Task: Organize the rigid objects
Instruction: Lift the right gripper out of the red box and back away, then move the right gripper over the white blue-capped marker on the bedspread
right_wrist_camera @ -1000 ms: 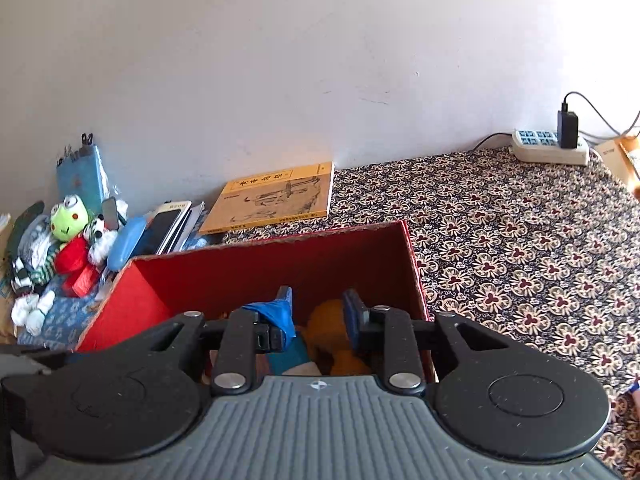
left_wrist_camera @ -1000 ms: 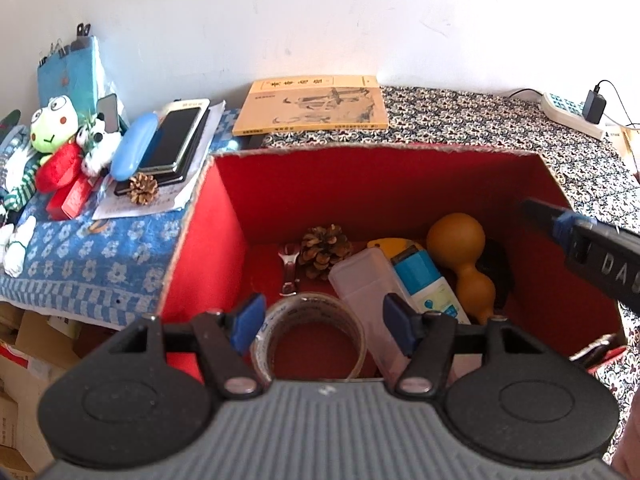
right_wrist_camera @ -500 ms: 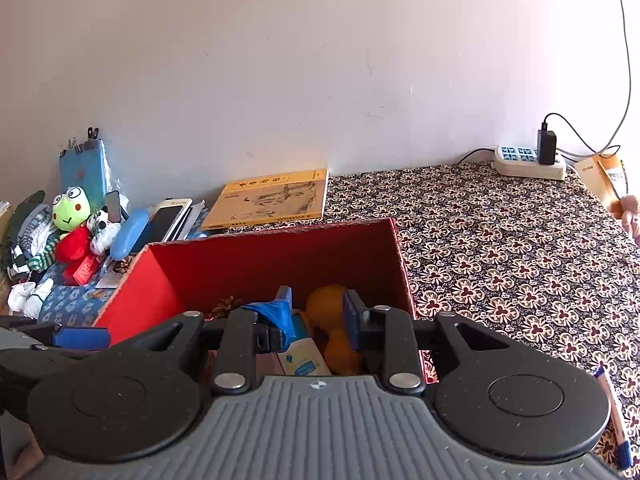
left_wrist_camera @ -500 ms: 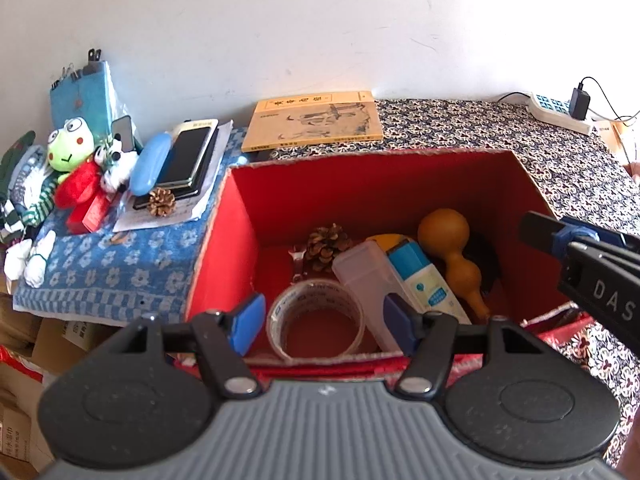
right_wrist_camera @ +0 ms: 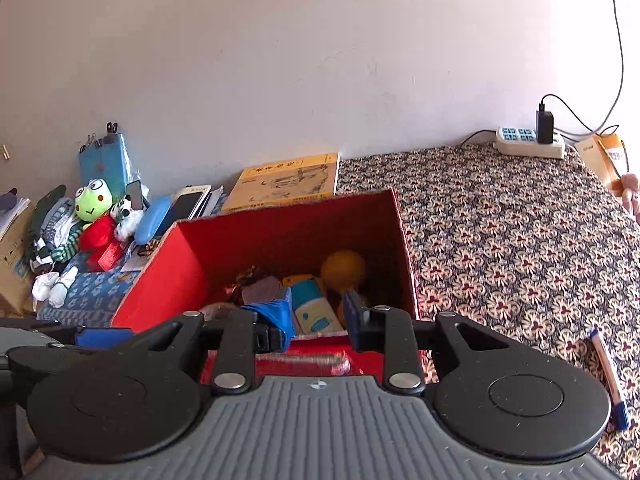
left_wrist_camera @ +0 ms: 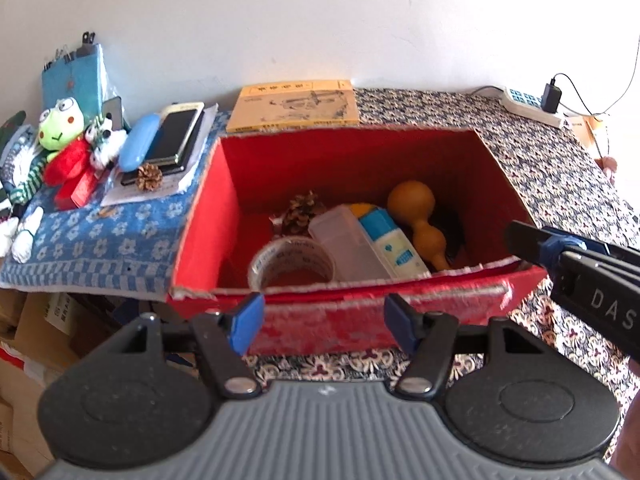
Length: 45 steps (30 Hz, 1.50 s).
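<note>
Key relation: a loose pine cone [left_wrist_camera: 149, 176] is sitting outside the red box [left_wrist_camera: 204, 216], up and to the left of the left gripper [left_wrist_camera: 324, 320], on the papers beside the phone [left_wrist_camera: 176, 136]; judging from this, it is the likeliest next pick.
Nearer tool: left gripper; the right gripper [right_wrist_camera: 316, 314] is hanging over the box's right end, well apart from the cone.
Long axis: cone is roundish, so no clear axis is showing.
Left gripper state: jaws are standing wide apart, holding nothing, hovering just short of the box's near wall.
Right gripper state: jaws are parted less widely, nothing between them.
Box contents: tape roll [left_wrist_camera: 291, 266], clear case [left_wrist_camera: 348, 244], blue-capped bottle [left_wrist_camera: 394, 246], gourd [left_wrist_camera: 418, 216], another cone [left_wrist_camera: 302, 211].
In the way: box's left wall is lying between tool and cone; plush frog [left_wrist_camera: 60, 128] and blue case [left_wrist_camera: 138, 142] are crowding nearby.
Also loose: a pen [right_wrist_camera: 608, 376] on the patterned cloth [right_wrist_camera: 500, 240], right of the box.
</note>
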### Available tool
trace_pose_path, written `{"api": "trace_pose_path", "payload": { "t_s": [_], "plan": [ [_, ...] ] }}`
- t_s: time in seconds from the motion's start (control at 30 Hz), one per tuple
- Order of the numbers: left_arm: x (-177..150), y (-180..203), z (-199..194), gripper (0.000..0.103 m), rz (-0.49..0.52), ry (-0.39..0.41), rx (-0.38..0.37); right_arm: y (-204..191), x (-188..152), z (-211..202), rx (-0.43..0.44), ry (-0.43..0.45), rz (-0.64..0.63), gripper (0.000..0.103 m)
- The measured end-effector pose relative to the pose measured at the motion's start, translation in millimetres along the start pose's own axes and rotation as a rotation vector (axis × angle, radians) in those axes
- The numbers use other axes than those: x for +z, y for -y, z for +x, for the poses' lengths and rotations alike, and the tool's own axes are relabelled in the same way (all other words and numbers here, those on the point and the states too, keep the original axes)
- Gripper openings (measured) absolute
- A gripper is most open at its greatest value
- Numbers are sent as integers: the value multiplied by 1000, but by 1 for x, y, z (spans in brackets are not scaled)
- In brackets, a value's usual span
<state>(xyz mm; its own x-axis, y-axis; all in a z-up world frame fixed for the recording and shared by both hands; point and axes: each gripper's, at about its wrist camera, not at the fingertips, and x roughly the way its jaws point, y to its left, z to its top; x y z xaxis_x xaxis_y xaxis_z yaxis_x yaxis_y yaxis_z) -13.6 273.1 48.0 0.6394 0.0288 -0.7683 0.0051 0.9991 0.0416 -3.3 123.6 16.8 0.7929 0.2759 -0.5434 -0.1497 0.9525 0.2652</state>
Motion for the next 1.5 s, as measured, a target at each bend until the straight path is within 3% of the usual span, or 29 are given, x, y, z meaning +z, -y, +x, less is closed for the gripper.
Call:
{"api": "trace_pose_path", "payload": {
  "t_s": [0.43, 0.8, 1.17, 1.5],
  "plan": [
    [-36, 22, 19, 67, -6, -123, 25, 15, -17, -7, 51, -119, -7, 10],
    [-56, 71, 38, 66, 14, -237, 35, 62, -30, -13, 63, -235, 12, 11],
    [-64, 120, 41, 67, 42, -277, 25, 101, -42, -17, 56, -338, 33, 11],
    [-68, 162, 41, 67, 62, -279, -2, 142, -42, -27, 33, -355, 27, 11]
  ]
}}
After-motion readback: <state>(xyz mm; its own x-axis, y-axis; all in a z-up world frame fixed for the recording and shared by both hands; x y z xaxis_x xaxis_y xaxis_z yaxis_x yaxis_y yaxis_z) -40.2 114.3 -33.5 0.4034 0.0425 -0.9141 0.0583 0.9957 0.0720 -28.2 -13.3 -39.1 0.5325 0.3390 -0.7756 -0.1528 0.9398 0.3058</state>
